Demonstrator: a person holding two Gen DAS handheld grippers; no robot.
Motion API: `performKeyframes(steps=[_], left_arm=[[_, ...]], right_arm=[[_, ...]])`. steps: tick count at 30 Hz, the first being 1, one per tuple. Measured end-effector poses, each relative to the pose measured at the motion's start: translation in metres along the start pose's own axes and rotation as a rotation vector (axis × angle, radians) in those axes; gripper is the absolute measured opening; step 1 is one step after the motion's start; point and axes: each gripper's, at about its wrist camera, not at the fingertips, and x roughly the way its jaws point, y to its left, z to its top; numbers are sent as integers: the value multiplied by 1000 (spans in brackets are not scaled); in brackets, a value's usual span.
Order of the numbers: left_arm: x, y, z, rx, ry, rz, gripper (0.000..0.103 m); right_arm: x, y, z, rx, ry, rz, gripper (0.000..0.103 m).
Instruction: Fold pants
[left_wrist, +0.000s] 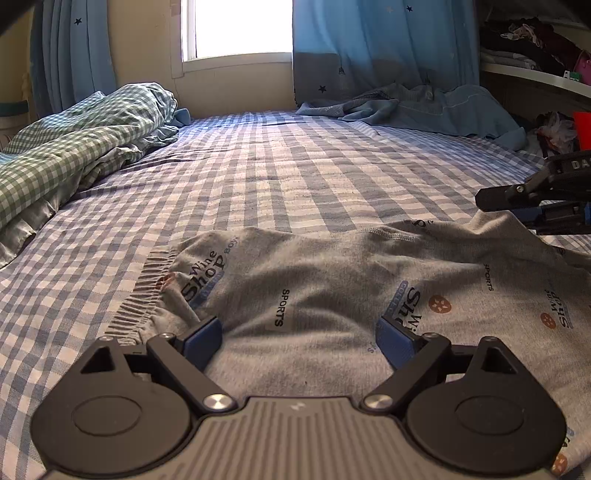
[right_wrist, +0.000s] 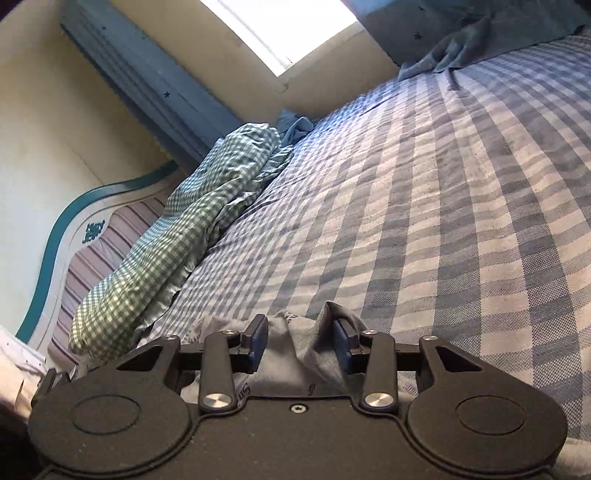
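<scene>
One grey pants (left_wrist: 332, 280) on checked bed (left_wrist: 280, 177); left claw (left_wrist: 299, 341) spread; right claw (right_wrist: 301, 345) half-parted around fabric

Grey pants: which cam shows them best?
Left wrist. The grey pants lie spread on the checked sheet, waistband and print readable. Right wrist shows only a bunched fold between the right claw fingers.

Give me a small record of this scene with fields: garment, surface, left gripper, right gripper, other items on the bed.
garment: grey printed pants, spread out, elastic waistband at left
surface: blue checked bedsheet
left gripper: open, low over the pants, holding nothing
right gripper: jaws apart, a raised fold of the pants between the fingers
other items: green checked blanket at left, blue clothes by the window
</scene>
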Motion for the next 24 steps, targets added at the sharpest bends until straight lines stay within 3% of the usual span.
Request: performKeyframes(steps=[2, 7, 10, 13, 14, 16, 17, 20, 22, 24], left_arm=[[0, 0, 0, 0, 0, 0, 94], [2, -3, 0, 7, 8, 11, 95], [3, -4, 0, 6, 12, 13, 96], [2, -2, 1, -2, 12, 5, 96], [1, 0, 2, -11, 10, -5, 96], [-6, 3, 8, -26, 6, -11, 96], [-12, 5, 13, -25, -8, -13, 96], [-18, -3, 30, -9, -51, 4, 100], [-8, -15, 39, 20, -30, -4, 100], [11, -27, 43, 58, 2, 24, 100]], right_arm=[[5, -6, 5, 18, 6, -60, 0], [-3, -30, 21, 92, -67, -92, 0], [15, -36, 21, 52, -11, -147, 0], [23, -48, 23, 114, 58, -108, 1], [18, -48, 27, 122, 60, -91, 9], [-7, -34, 33, 57, 15, -113, 40], [-20, -24, 34, -4, -9, -135, 64], [-50, 9, 21, -198, -53, -216, 66], [-59, 29, -5, -348, -50, -256, 66], [-56, 42, -36, -515, -27, -361, 65]])
